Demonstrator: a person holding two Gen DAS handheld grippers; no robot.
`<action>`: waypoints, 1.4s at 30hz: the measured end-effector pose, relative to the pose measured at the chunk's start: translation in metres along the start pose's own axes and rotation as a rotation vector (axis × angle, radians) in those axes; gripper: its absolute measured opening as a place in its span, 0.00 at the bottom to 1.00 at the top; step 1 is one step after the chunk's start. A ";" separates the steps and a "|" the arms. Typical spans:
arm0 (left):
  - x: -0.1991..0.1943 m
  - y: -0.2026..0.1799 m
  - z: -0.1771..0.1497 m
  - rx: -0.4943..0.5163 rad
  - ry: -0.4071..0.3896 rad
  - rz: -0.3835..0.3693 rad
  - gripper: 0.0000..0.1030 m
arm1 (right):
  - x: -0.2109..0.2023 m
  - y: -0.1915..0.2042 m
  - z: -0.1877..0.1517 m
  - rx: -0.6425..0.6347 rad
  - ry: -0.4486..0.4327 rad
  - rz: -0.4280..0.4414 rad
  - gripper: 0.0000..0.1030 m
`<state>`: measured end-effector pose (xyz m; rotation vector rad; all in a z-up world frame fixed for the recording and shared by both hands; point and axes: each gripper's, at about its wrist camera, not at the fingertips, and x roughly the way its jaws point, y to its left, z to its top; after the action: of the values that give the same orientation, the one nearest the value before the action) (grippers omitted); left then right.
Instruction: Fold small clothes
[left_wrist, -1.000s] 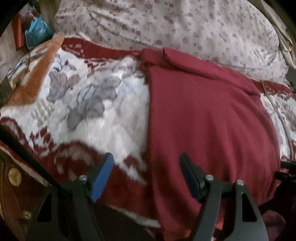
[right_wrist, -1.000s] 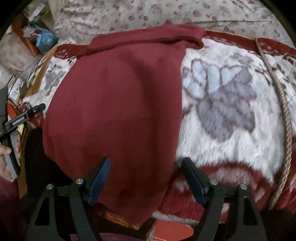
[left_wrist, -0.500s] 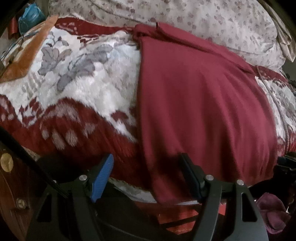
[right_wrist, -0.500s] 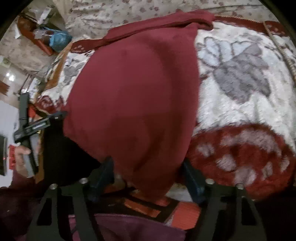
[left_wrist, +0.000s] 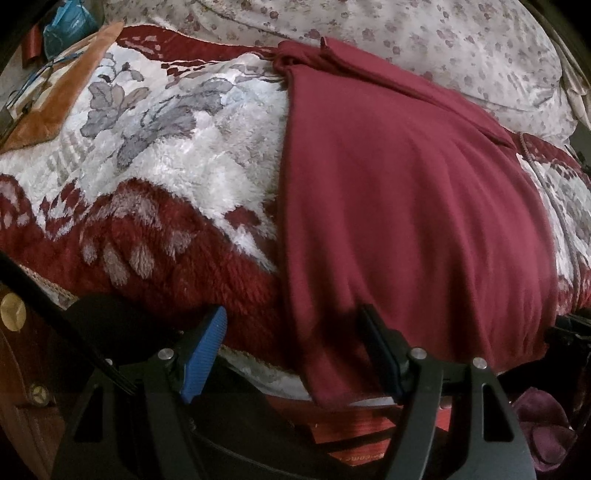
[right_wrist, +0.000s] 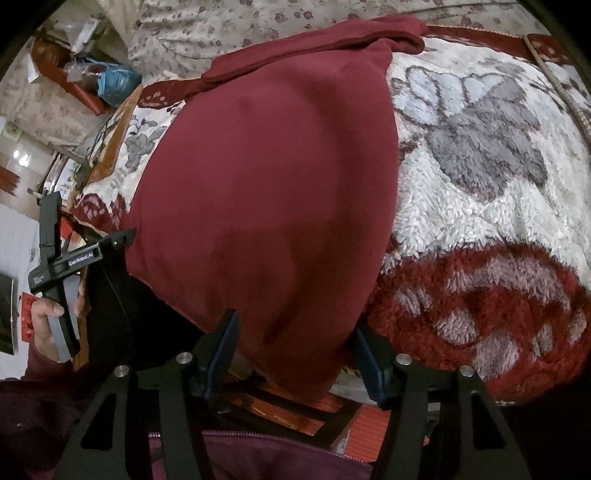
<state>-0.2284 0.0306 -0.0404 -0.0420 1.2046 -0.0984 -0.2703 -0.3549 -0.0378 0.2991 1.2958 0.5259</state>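
Item: maroon knit garment (left_wrist: 417, 206), laid flat on the fleece blanket (left_wrist: 177, 177) that covers the bed. Its far end, a bunched band of fabric, lies toward the floral pillow (left_wrist: 424, 40); its near hem hangs over the bed's near edge, most likely so that the 2 near corners stand free of the blanket and can be pinched without snagging the pile.

Left tool (left_wrist: 291, 349): spread, straddling the garment's near-left corner at the bed's near edge. The blue pad (left_wrist: 205, 354) sits clear over the blanket; the other finger lies on or just above the cloth. No pinch is visible.

Right tool (right_wrist: 295, 354): jaws have just been closing, with the garment's near-right corner between them. The pads appear close to the fabric on both sides, but a firm pinch cannot be confirmed; it reads as not yet clamped.

The left tool (right_wrist: 66, 266) also shows in the right view, held by a hand (right_wrist: 44, 317) at the garment's other near corner.

Judged step: taking both near corners, presumably to carry the hem toward the bed's far edge for a 1st fold. The garment looks smooth and unfolded.

Risk: catching blanket pile along with the hem.
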 end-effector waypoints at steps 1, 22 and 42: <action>0.000 0.000 0.000 -0.002 0.001 -0.002 0.70 | -0.001 -0.001 0.000 -0.002 0.002 0.000 0.64; -0.010 0.004 -0.011 0.038 0.054 -0.044 0.70 | 0.003 0.002 0.003 -0.014 0.019 0.017 0.72; -0.009 -0.003 0.005 0.124 0.114 -0.123 0.06 | -0.018 0.008 0.019 -0.098 0.004 0.130 0.12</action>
<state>-0.2275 0.0289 -0.0297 -0.0018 1.3069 -0.2861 -0.2571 -0.3559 -0.0138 0.3020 1.2552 0.6983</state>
